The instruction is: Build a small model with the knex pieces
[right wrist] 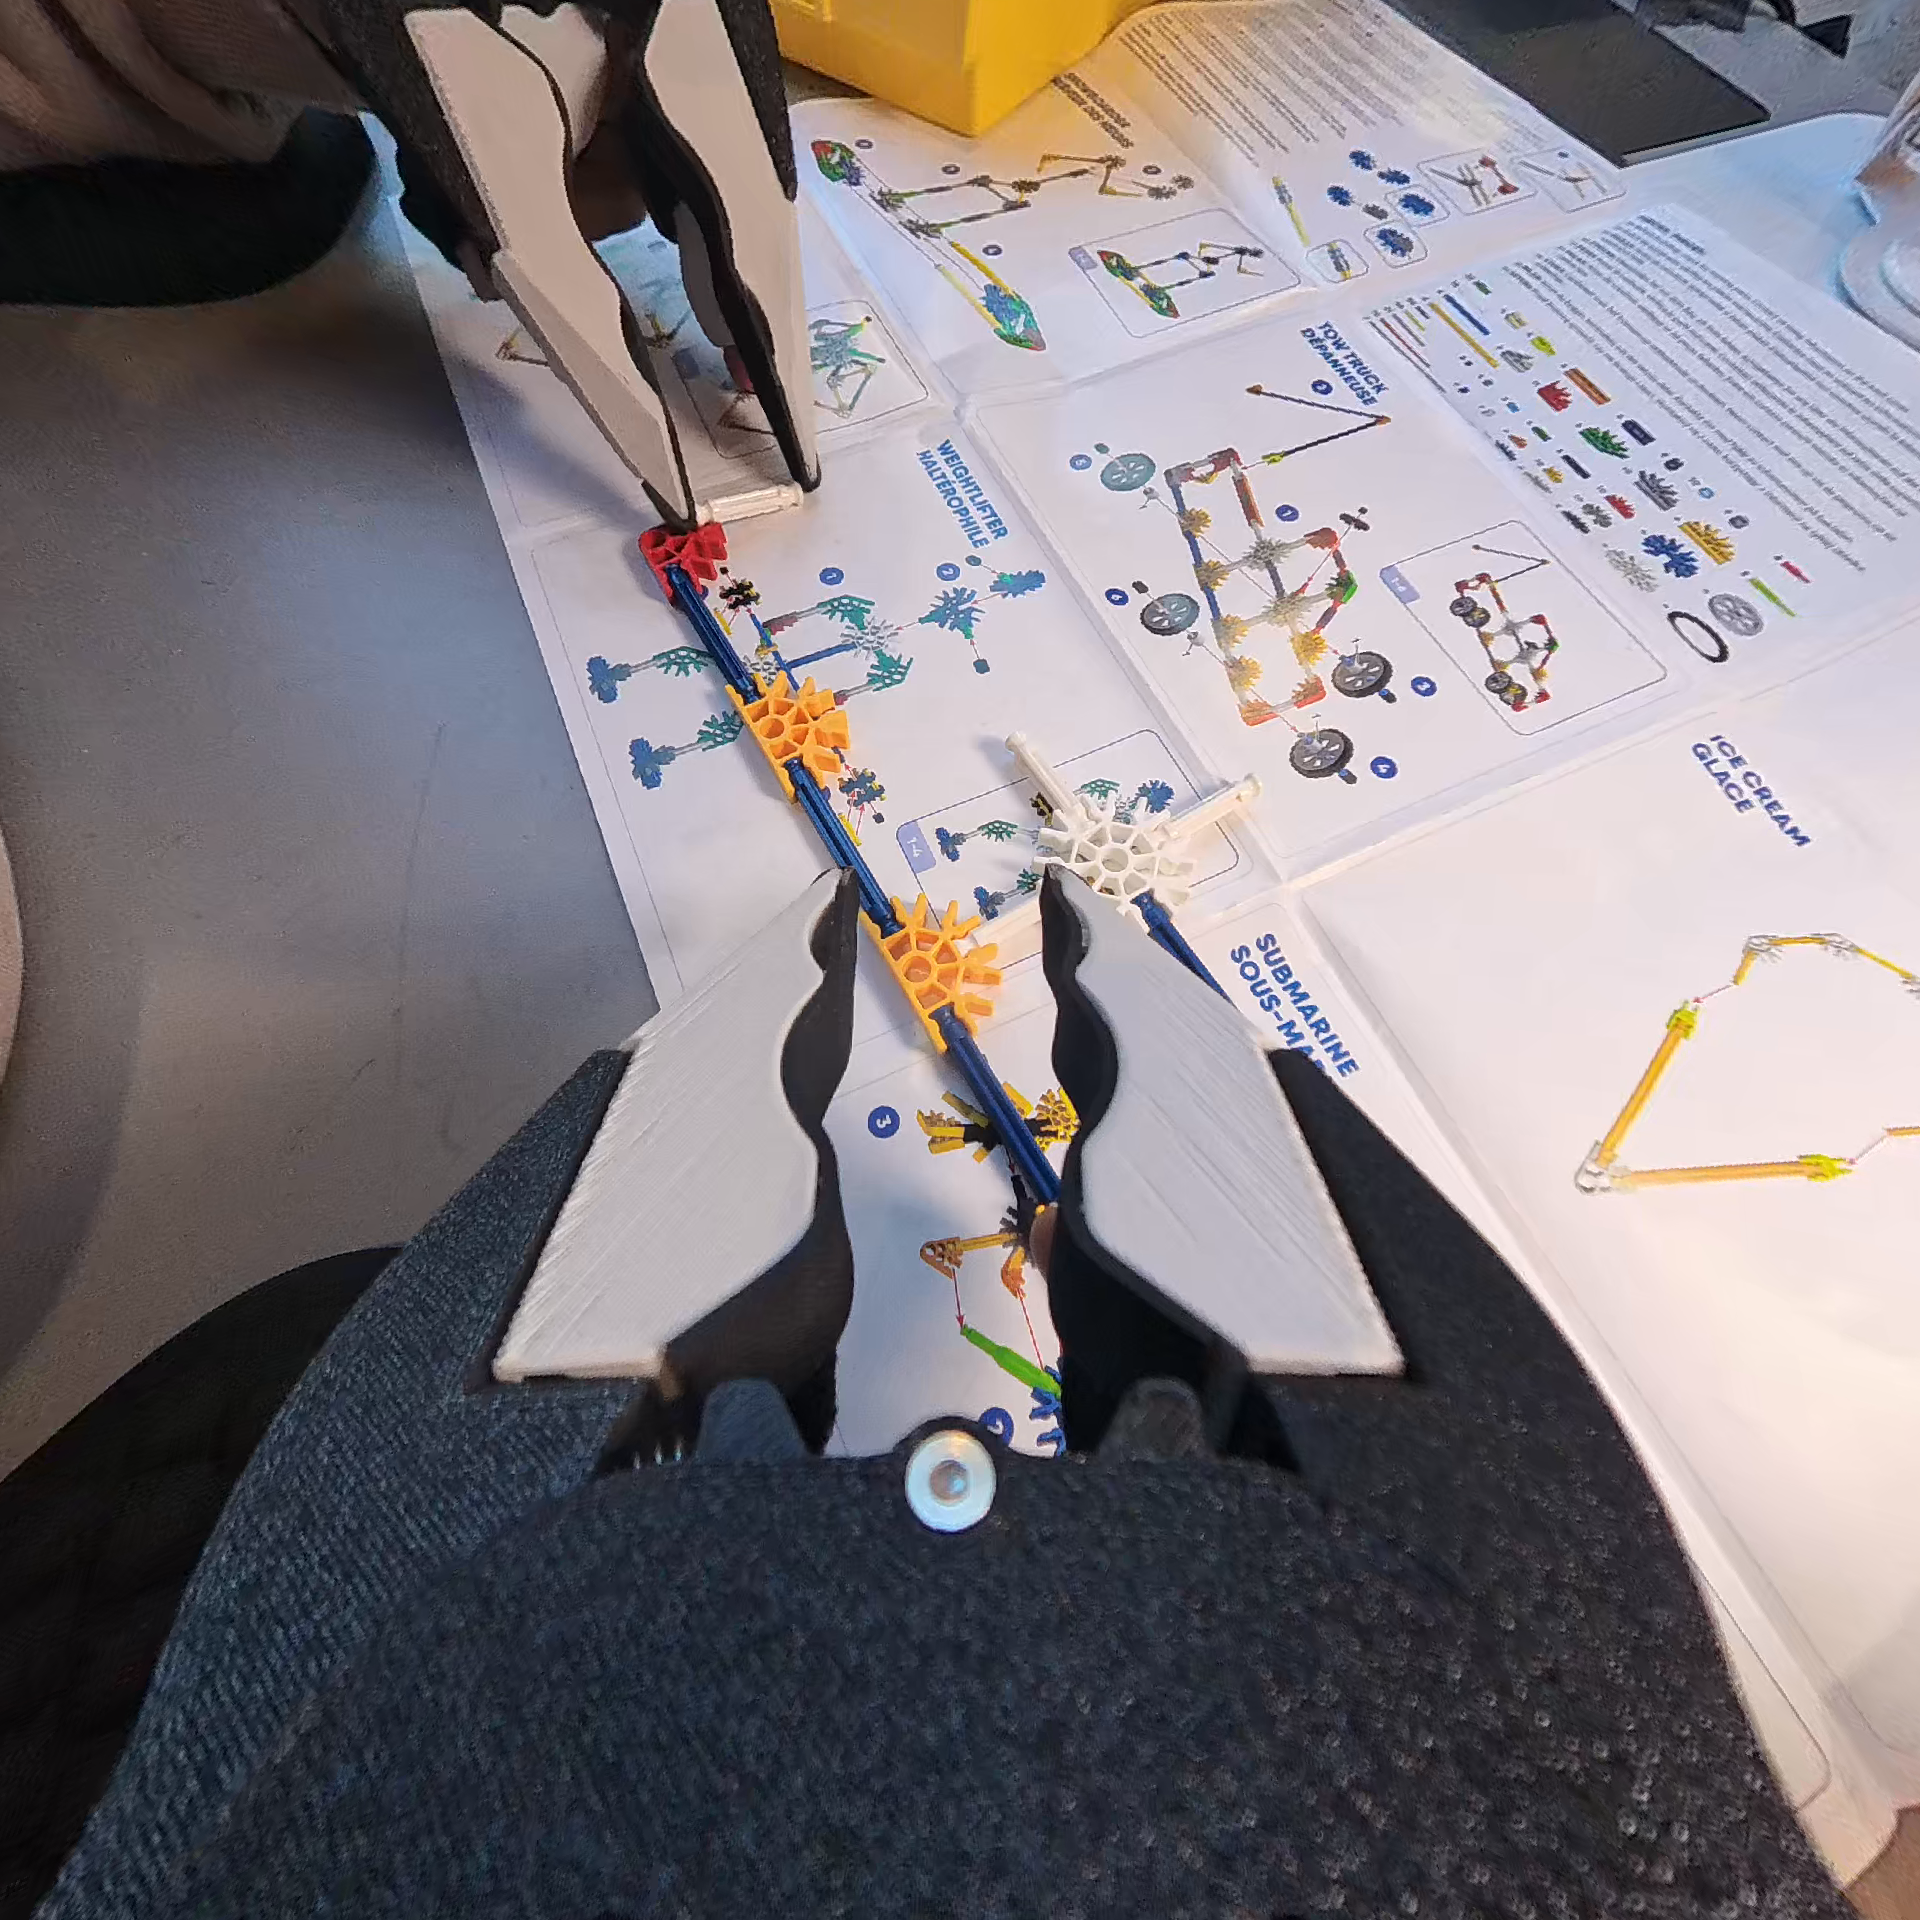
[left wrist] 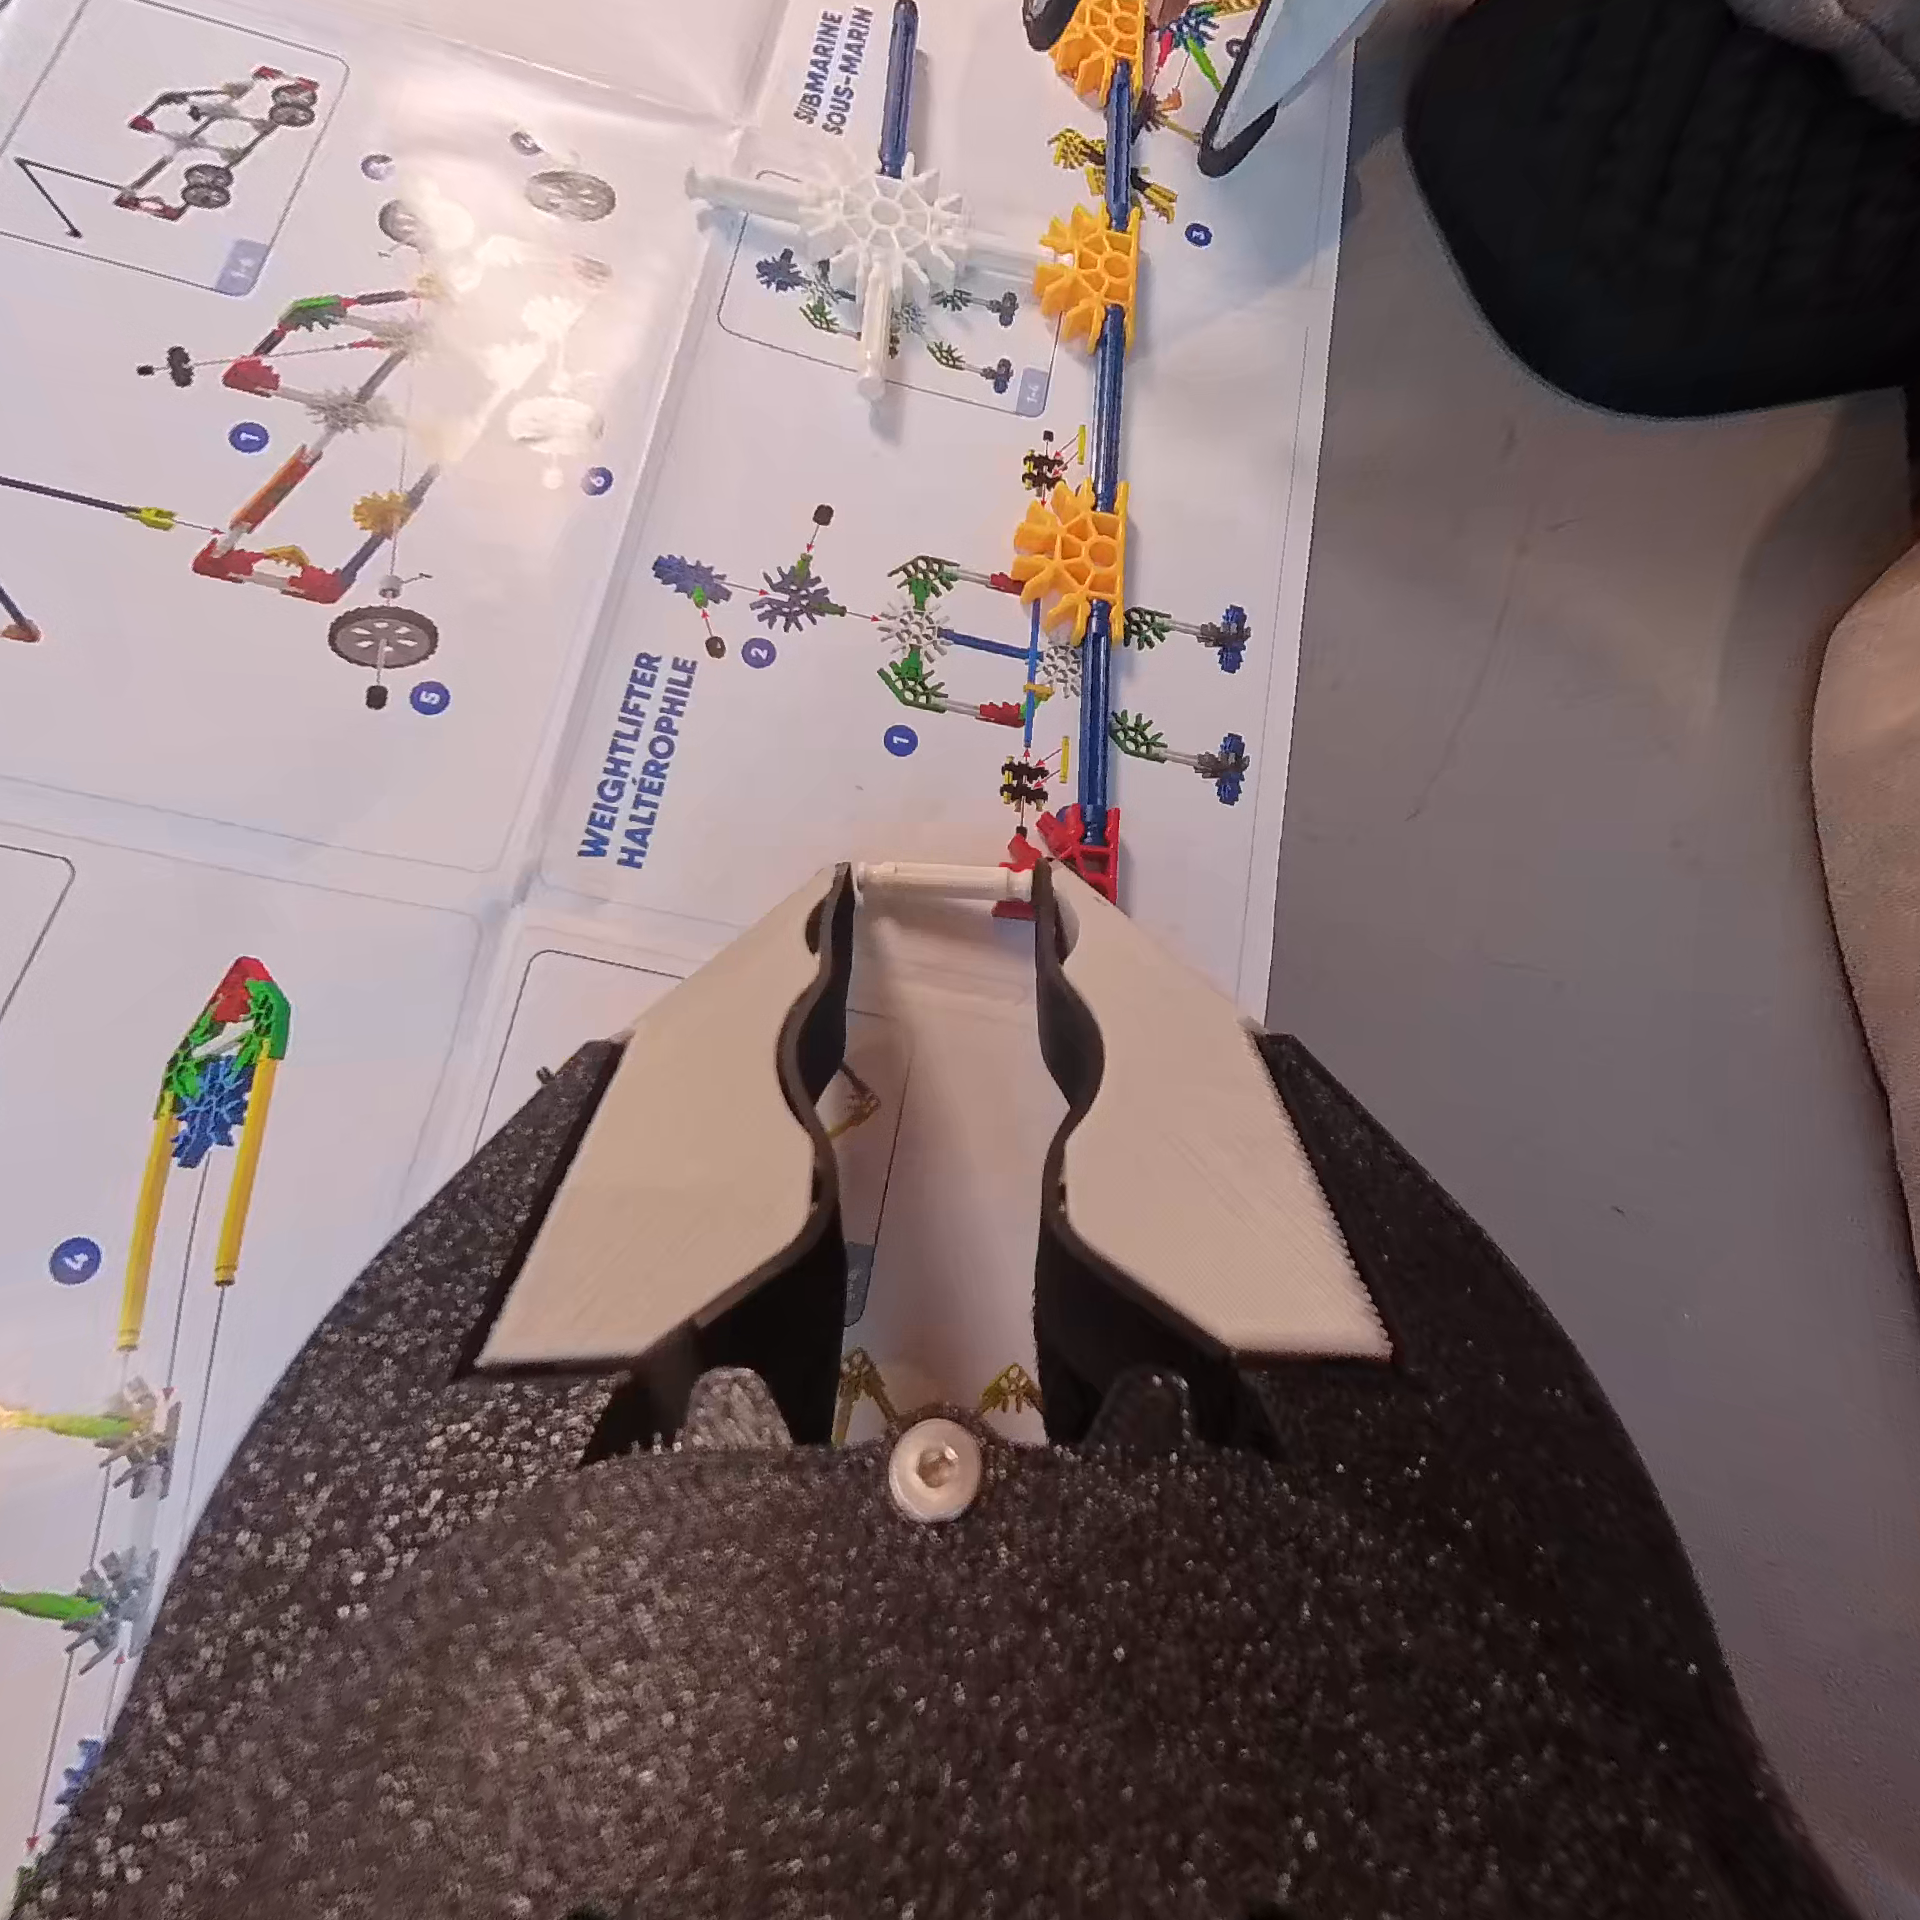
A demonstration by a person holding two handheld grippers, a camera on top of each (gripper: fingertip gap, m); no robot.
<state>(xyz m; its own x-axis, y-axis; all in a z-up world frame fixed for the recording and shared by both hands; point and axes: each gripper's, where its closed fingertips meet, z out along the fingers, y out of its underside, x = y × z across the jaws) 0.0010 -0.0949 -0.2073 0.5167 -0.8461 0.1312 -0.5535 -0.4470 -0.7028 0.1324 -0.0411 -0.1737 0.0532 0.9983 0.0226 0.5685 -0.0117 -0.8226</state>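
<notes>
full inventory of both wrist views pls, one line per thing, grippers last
instruction sheet: 1, white with colour diagrams, unfolded flat on the grey table.
blue rod chain: 1, blue rods in line through the connectors, along the sheet's edge.
yellow connectors: 3 seen in the left wrist view, on the chain.
red connector: 1, at the chain's end.
white rod: 1, short, beside the red connector.
white snowflake connector: 1, with white rods and a blue one, on the sheet.
yellow box: 1, far edge of the sheet.
left hand-held gripper: fingertips closed on the white rod's ends.
right hand-held gripper: open, straddling the chain.
</notes>
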